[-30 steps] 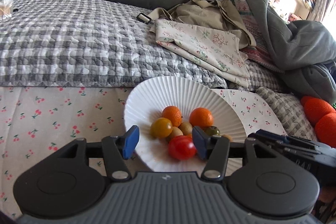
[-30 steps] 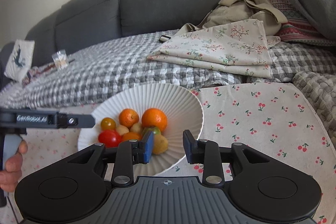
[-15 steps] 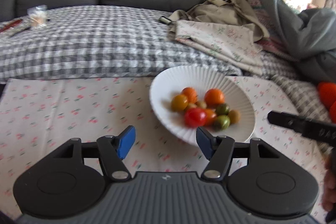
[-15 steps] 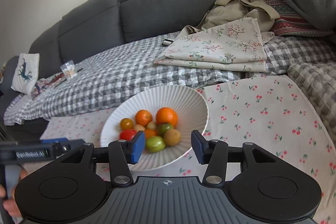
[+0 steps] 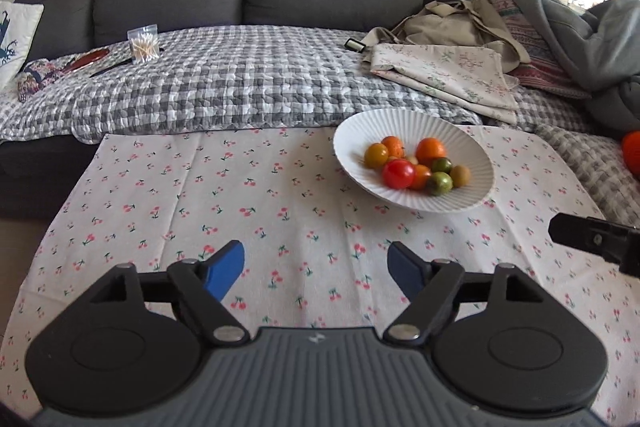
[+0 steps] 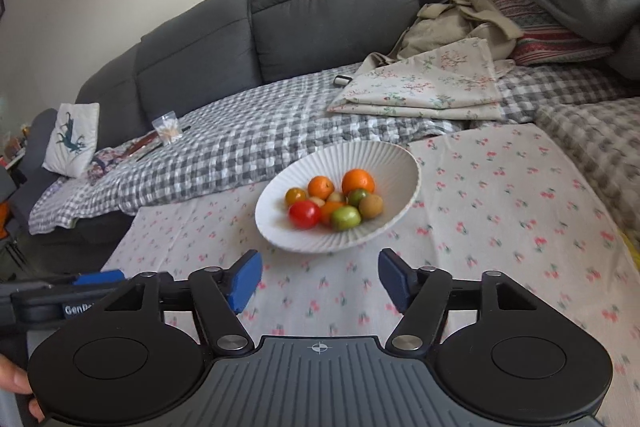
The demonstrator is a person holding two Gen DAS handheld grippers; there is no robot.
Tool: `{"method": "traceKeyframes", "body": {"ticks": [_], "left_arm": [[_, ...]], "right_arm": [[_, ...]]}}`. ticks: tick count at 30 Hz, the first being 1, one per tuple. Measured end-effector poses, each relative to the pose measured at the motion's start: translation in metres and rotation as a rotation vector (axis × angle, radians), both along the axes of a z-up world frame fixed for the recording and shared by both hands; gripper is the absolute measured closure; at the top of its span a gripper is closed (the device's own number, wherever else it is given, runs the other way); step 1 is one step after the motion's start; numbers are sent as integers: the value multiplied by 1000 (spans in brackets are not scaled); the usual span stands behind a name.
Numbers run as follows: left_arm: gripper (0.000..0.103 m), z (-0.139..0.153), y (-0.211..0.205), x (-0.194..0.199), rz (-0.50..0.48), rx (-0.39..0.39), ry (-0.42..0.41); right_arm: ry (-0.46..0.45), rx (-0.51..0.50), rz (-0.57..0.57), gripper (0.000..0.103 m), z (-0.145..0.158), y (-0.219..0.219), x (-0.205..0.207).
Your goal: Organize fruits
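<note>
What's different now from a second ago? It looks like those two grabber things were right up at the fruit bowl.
Both have pulled back from the white ribbed bowl: the left gripper and right gripper now sit over bare cherry-print cloth. Their jaws have just been opening, with nothing between them. The bowl and its fruit, red tomato included, look unchanged.

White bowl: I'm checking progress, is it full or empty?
Partly filled: the white bowl holds a small pile of fruit at its centre; much ribbed surface stays bare.
</note>
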State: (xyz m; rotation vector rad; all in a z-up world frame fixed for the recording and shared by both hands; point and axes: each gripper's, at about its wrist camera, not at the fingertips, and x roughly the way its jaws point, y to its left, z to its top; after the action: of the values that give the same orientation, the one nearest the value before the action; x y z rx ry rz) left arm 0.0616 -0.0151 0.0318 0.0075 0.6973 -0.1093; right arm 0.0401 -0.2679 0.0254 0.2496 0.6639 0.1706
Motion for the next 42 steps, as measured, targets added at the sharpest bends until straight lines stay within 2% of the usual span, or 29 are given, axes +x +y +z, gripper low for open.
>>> {"method": "traceKeyframes", "body": {"ticks": [3,6,8,10,13,23,42], "left_arm": [[21,2,-2,-14,-13,-6,-6],[14,3,-3,-24,-19,-12,-9],[7,4,-4,-29,-17,-2,-21],[5,6,-6,-32,-12,12,-40],[1,7,-8,-36,-18,18,-47],[1,1,-8,-35,-10,46,-36],[1,-4,-10,-34,0,42,-22]], "right_arm": [[-10,0,-21,33,4,0,-22],[-20,23,-59,20,7,-1,-41],[-26,17,-78,6,8,-1,-51],[-24,-3,-97,1,8,0,-54],[-20,-24,-102,0,8,1,-56],[-14,-115,-80,0,2,13,-54],[23,-128,-92,0,-3,16,-52]]}}
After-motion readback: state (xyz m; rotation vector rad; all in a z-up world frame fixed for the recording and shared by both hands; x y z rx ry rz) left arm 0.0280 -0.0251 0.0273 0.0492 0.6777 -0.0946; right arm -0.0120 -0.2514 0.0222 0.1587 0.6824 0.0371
